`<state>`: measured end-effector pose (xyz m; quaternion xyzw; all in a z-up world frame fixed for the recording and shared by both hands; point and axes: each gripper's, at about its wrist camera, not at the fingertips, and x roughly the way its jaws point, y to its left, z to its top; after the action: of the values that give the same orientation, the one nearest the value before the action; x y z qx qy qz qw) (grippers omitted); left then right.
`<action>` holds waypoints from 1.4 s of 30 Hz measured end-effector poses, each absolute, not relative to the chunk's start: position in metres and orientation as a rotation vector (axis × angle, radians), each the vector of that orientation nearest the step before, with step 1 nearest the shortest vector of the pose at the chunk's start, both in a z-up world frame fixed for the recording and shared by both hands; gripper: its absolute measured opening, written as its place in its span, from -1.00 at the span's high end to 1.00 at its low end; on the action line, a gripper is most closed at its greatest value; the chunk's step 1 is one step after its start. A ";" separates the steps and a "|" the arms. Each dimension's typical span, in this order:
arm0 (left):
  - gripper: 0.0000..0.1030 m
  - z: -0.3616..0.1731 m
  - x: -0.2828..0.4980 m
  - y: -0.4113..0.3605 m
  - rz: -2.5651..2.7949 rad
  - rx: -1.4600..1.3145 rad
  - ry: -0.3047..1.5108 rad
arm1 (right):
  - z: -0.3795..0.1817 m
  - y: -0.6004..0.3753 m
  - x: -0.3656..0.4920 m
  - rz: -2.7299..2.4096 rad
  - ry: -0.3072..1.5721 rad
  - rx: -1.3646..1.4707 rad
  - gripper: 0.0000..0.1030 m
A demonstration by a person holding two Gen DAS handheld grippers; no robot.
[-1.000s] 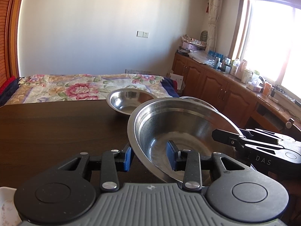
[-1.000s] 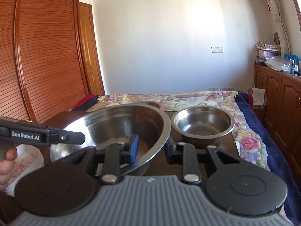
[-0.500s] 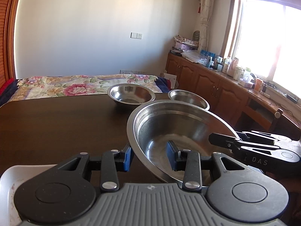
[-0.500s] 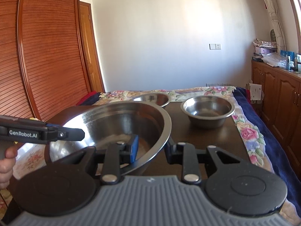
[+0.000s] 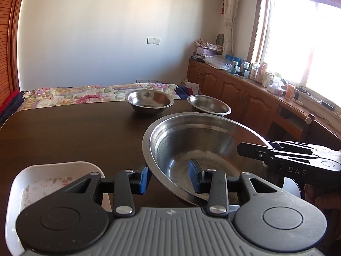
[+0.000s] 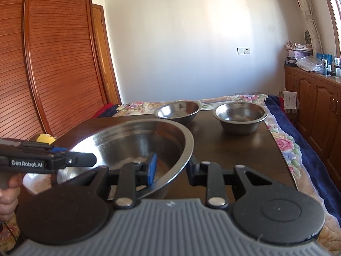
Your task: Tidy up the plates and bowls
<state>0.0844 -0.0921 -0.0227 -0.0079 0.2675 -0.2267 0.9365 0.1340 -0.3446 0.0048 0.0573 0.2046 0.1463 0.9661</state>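
Surface (image 5: pixel 64 132), dark wood, carries two small bowls (image 5: pixel 149 101) beyond the basin (image 5: pixel 202 147); left gripper (image 5: pixel 170 178) and right gripper (image 6: pixel 172 168) each clamp its rim.

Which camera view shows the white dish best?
The left wrist view. There the white dish sits at lower left on the table, its rim and flowered inside visible, though the left tongs cover part of it. The right wrist view shows only a pale sliver of it behind the big bowl.

Both cameras sit low behind their grippers, facing across the table (image 5: pixel 64 132). Both views share the big bowl (image 5: pixel 204 149) (image 6: pixel 132 140), close in the lower centre of each frame.
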 end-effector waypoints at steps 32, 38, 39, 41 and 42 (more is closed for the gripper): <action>0.22 -0.047 0.077 -0.083 -0.433 -0.013 0.603 | -0.016 -0.328 0.125 0.289 0.461 0.109 0.38; 0.21 -0.048 0.078 -0.083 -0.431 -0.014 0.607 | -0.018 -0.327 0.126 0.291 0.471 0.112 0.38; 0.21 -0.048 0.078 -0.083 -0.430 -0.014 0.608 | -0.019 -0.327 0.126 0.291 0.473 0.112 0.38; 0.18 -0.049 0.079 -0.083 -0.428 -0.014 0.609 | -0.020 -0.327 0.126 0.291 0.476 0.110 0.38; 0.15 -0.050 0.080 -0.083 -0.426 -0.014 0.611 | -0.021 -0.326 0.126 0.292 0.479 0.111 0.38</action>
<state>0.0799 -0.0828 -0.0499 -0.0069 0.2983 -0.2081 0.9315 0.1262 -0.3263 -0.0206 0.0547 0.2360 0.1440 0.9595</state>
